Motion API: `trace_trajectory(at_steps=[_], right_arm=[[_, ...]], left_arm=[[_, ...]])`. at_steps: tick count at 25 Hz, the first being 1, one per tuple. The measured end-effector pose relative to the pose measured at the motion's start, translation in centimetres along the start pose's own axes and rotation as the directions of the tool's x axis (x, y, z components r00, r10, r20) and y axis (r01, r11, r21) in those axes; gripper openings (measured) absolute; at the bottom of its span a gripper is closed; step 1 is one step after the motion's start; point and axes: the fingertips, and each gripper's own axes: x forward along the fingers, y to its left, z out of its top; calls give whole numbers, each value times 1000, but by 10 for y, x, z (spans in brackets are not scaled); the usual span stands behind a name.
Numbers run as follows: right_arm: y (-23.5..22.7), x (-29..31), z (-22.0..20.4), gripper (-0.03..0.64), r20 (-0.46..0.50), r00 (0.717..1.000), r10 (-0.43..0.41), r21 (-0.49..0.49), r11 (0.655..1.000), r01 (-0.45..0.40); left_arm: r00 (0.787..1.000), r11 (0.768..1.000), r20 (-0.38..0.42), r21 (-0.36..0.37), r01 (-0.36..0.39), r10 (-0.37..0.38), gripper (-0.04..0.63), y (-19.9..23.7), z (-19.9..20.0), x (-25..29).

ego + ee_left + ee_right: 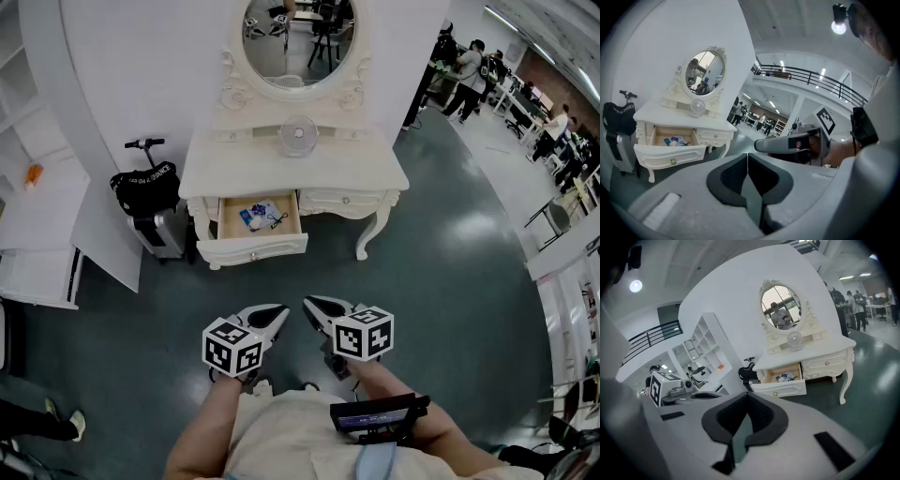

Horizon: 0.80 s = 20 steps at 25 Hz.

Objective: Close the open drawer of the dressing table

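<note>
The white dressing table (375,174) stands against the wall ahead, under an oval mirror (298,37). Its left drawer (253,248) is pulled out, and small items lie inside it. The open drawer also shows in the left gripper view (670,152) and in the right gripper view (780,389). Both grippers hover side by side close to the person's body, well short of the table. My left gripper (279,311) (748,157) is shut with nothing in it. My right gripper (309,305) (746,397) is shut and empty too.
A small fan (297,136) sits on the tabletop. A black bag (145,187) on a scooter and a silver suitcase (161,234) stand left of the table, beside white shelving (37,225). People (469,66) stand among desks at the far right. Dark floor lies between me and the drawer.
</note>
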Motion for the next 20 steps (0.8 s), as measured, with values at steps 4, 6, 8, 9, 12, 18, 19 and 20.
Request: trace_trajectory(at_steps=[4, 6, 8, 9, 12, 18, 19, 20], right_arm=[[0, 0, -4, 15, -1, 1000, -2, 3, 1000, 2], [1, 0, -4, 15, -1, 1000, -3, 5, 1000, 3], [2, 1, -4, 15, -3, 1000, -5, 5, 1000, 5], [3, 2, -5, 15, -4, 1000, -5, 5, 1000, 5], [4, 3, -4, 15, 5, 1000, -2, 8, 1000, 2], [10, 10, 1, 17, 41, 999, 11, 26, 1000, -12], [11, 11, 1, 17, 38, 999, 6, 22, 1000, -7], [12, 13, 1, 18, 35, 999, 4, 18, 1000, -4]], left_arm=[[1000, 1000, -5, -1, 5, -5, 11, -2, -3, 1], [1000, 1000, -5, -1, 6, -6, 11, -2, -3, -1], [1000, 1000, -5, -2, 7, -7, 11, -1, -3, -2], [1000, 1000, -6, -3, 7, -7, 11, 0, -3, -3], [1000, 1000, -6, -4, 8, -8, 11, 1, -4, -4], [1000, 1000, -2, -7, 8, -8, 11, 8, -6, -9], [1000, 1000, -2, -8, 7, -7, 11, 10, -5, -11], [1000, 1000, -1, -10, 7, -7, 11, 12, -5, -12]])
